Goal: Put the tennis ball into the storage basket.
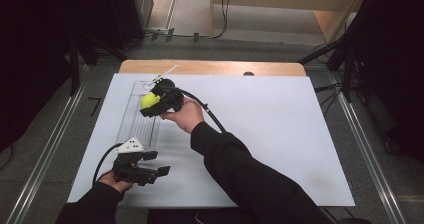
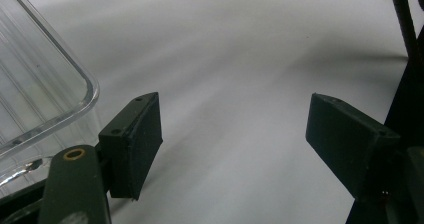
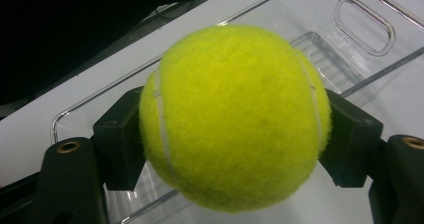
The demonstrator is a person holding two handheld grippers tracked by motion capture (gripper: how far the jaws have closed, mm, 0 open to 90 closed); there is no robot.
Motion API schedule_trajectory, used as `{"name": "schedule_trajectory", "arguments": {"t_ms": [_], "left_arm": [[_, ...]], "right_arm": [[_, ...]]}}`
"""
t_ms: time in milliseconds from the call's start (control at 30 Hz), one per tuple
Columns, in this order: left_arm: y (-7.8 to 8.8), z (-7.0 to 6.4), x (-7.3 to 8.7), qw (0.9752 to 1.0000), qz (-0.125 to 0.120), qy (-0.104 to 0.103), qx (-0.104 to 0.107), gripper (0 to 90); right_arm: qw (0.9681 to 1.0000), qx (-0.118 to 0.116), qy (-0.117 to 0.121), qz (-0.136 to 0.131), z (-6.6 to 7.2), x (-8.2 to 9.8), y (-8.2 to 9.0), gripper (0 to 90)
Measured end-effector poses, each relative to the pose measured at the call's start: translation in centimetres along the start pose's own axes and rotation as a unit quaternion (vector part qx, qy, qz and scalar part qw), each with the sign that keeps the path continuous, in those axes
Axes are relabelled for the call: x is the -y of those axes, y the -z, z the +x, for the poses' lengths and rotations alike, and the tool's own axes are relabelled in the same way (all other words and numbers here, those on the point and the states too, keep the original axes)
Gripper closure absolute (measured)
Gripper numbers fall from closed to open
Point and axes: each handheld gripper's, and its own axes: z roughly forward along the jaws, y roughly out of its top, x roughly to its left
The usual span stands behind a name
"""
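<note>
Right gripper [image 1: 152,106] clamped on the tennis ball [image 3: 235,119], one black pad pressed into the felt on each side, seam running between them. Held up off the surface and over the far end of the clear tray [image 1: 131,115], most likely so as to set the ball down inside it; carried above the rim rather than dragged across, to avoid catching the wall. Seen through the right gripper view, under the ball: ribbed tray floor and an oval handle cut-out at the end. Nothing in the tray as far as can be told.

Left gripper [image 1: 157,163] low at the near end of the tray, jaws wide apart with nothing between them, just beside the tray's rounded corner; probably parked there out of the way, or ready to steady the tray.

Underneath, a white board [image 1: 280,134], matte and bare apart from the tray, lying on a wooden table [image 1: 210,67] whose far edge peeks out. Around it, grey floor [image 1: 105,84] with metal rails [image 1: 50,149] on either side, dark stands and cables, black surroundings left and right.
</note>
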Motion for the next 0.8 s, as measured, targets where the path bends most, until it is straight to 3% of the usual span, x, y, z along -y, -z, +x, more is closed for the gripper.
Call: {"name": "schedule_trajectory", "arguments": {"t_ms": [400, 800], "left_arm": [[0.0, 0.0, 0.0, 1.0000, -0.001, -0.001, 0.001, 23.4], [0.1, 0.0, 0.0, 1.0000, -0.002, -0.001, 0.001, 23.4]], "right_arm": [[1.0000, -0.001, 0.008, 0.003, 0.7, -0.8, -1.0, 23.2], [1.0000, -0.003, -0.001, 0.005, 0.9, -1.3, -2.4, 23.2]]}}
